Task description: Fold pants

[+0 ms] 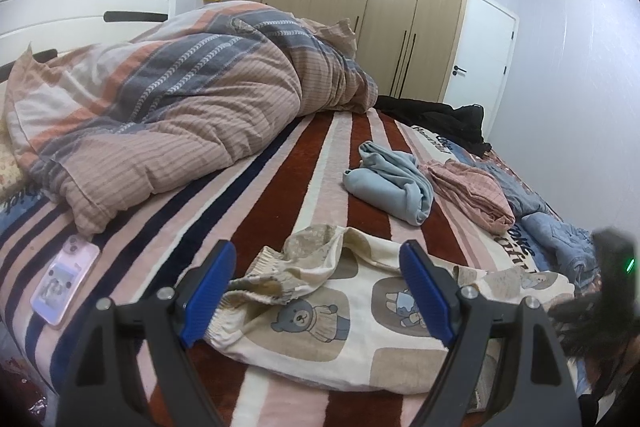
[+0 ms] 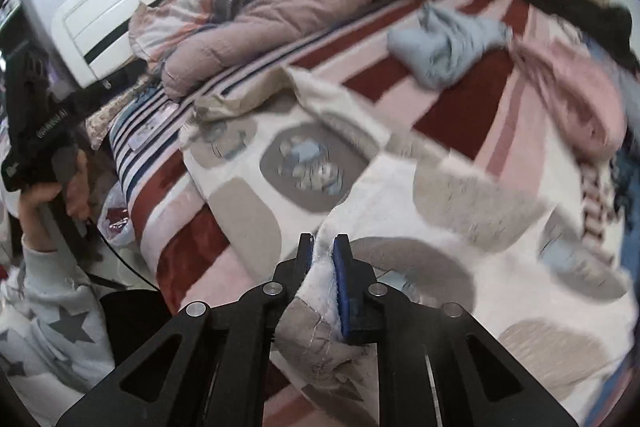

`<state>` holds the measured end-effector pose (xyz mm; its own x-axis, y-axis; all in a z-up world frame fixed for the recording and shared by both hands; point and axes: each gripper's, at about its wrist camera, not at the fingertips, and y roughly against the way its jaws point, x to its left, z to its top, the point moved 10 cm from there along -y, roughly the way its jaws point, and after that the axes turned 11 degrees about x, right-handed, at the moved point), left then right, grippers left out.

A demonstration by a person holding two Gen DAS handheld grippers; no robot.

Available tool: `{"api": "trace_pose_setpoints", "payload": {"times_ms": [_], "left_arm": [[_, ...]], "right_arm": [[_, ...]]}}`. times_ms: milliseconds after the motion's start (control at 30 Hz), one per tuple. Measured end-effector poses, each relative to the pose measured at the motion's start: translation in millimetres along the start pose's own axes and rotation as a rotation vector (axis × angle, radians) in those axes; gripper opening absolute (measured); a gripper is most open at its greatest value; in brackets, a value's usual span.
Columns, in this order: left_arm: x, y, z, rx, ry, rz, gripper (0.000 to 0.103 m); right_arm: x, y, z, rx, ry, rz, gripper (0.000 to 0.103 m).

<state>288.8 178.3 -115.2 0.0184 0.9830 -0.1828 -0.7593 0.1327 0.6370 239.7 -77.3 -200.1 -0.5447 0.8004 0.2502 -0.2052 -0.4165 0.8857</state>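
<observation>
The bear-print pants (image 1: 320, 311) lie spread across the striped bed (image 1: 248, 195), crumpled at the elastic waistband, so the folding looks barely begun. The right gripper (image 2: 323, 247) has its fingers pinched tight on an edge of the cloth, though the blur makes it hard to say which hem. The left gripper (image 1: 318, 291) hovers over the waistband, fingers wide apart and holding nothing. There is bare blanket beyond the pants; the grey garment (image 1: 390, 183) and pink garment (image 1: 472, 195) crowd the far right side, the quilt (image 1: 180, 99) the left.
</observation>
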Motion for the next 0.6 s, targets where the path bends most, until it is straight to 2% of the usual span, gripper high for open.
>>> {"api": "trace_pose_setpoints", "payload": {"times_ms": [67,133,167,233,300,367,467,533,600], "left_arm": [[-1.7,-1.1,-0.8,0.002,-0.004,-0.004,0.081],[-2.5,-0.9,-1.9,0.003,-0.013,0.001,0.081],[-2.3,-0.8,-2.6,0.004,-0.017,0.004,0.081],[-0.2,-1.1,-3.2,0.007,-0.013,0.008,0.081],[1.9,-1.4,-2.7,0.007,-0.004,0.007,0.081],[2.1,-0.6,-1.9,0.004,0.002,0.003,0.081],[-1.0,0.6,-1.0,0.001,-0.002,-0.003,0.081],[-4.2,1.2,-0.6,0.001,-0.01,-0.002,0.081],[-7.0,2.0,-0.2,0.0,-0.013,-0.002,0.081]], "right_arm": [[-1.2,-21.6,-13.8,0.074,0.014,-0.033,0.016],[-0.6,-29.5,-23.0,0.098,0.054,-0.074,0.027],[0.9,-26.2,-24.7,0.087,0.068,-0.084,0.029],[6.8,-7.4,-23.0,0.035,0.075,-0.044,0.048],[9.8,16.4,-20.2,-0.026,0.073,-0.01,0.057],[7.3,40.3,-19.9,-0.081,0.078,-0.018,0.057],[0.1,64.6,-28.1,-0.127,0.128,-0.101,0.057],[-2.5,63.9,-38.6,-0.102,0.165,-0.141,0.057],[-3.3,49.7,-56.9,-0.05,0.191,-0.143,0.057]]}}
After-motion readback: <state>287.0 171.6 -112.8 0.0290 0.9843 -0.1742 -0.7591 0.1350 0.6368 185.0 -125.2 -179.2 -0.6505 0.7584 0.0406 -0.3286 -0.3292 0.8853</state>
